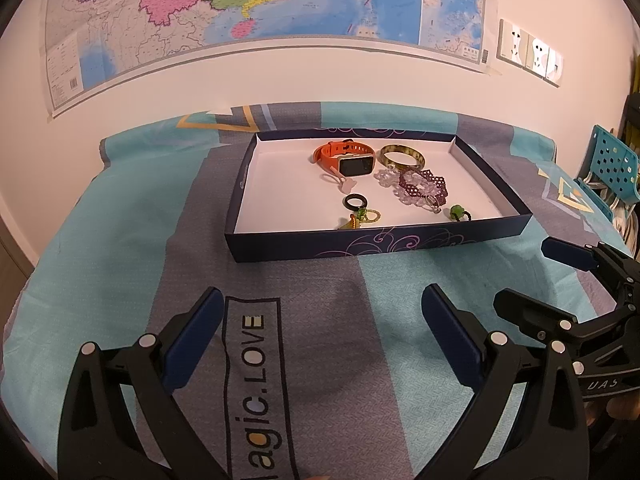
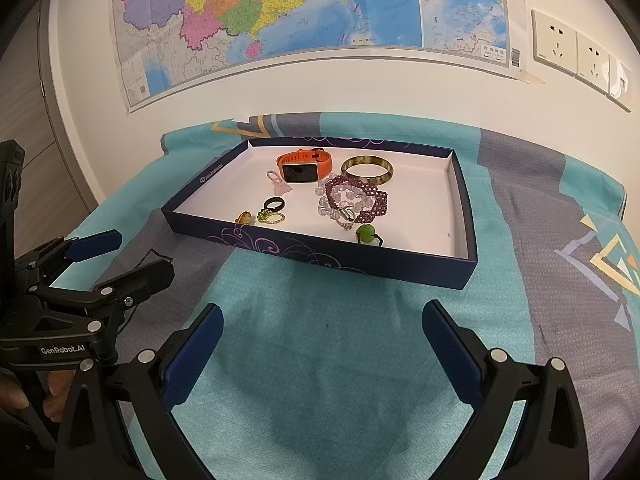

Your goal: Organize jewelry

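we hold both tongs wide and empty over the bedspread [image 2: 320,360], the left tongs [image 1: 320,336] and right tongs [image 2: 320,344] short of the tray [image 1: 280,246]. all the jewelry lies inside it: orange watch [image 2: 304,168], bangle [image 2: 367,168], bead bracelets [image 2: 352,200], black ring [image 2: 274,204], green bead ring [image 2: 366,234]. this fits sorting begun or done. any pick wants a slow approach over the rim, gripping one piece only. the watch's long axis runs across the tray, screen facing us.
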The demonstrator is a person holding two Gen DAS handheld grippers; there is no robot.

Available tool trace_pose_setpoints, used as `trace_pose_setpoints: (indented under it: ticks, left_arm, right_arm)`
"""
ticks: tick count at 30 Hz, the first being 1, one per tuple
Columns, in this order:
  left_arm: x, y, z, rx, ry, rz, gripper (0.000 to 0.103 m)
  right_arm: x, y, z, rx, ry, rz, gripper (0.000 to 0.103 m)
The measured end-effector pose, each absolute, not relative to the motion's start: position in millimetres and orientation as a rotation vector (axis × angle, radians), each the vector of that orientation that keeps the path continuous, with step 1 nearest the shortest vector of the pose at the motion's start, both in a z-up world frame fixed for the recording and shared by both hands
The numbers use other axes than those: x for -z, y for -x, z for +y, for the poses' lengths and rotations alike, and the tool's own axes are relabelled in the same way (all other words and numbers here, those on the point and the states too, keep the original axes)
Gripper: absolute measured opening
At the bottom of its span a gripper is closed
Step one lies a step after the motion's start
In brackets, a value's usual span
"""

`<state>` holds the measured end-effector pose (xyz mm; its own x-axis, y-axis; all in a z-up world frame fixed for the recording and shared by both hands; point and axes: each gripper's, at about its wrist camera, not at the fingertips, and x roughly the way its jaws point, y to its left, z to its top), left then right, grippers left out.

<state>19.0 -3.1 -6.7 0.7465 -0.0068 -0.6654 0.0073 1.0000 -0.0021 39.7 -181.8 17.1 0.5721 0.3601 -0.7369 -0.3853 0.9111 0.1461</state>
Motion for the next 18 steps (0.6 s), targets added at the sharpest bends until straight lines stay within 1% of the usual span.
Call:
trace_pose_setpoints:
  ticks: [11,18]
  left_arm:
    - [6.1,-17.6,-7.2,0.03,-0.013,0.703,0.097]
    - [11.5,-23.3,3.7,0.026,0.005,0.753,0.097]
  right_arm:
    - [-16.8,-40.3,-182.5,-0.435,0.034,0.857,0.096]
    - [-11.1,-52.7,-209.2,-0.424,0.094,0.907,0.096]
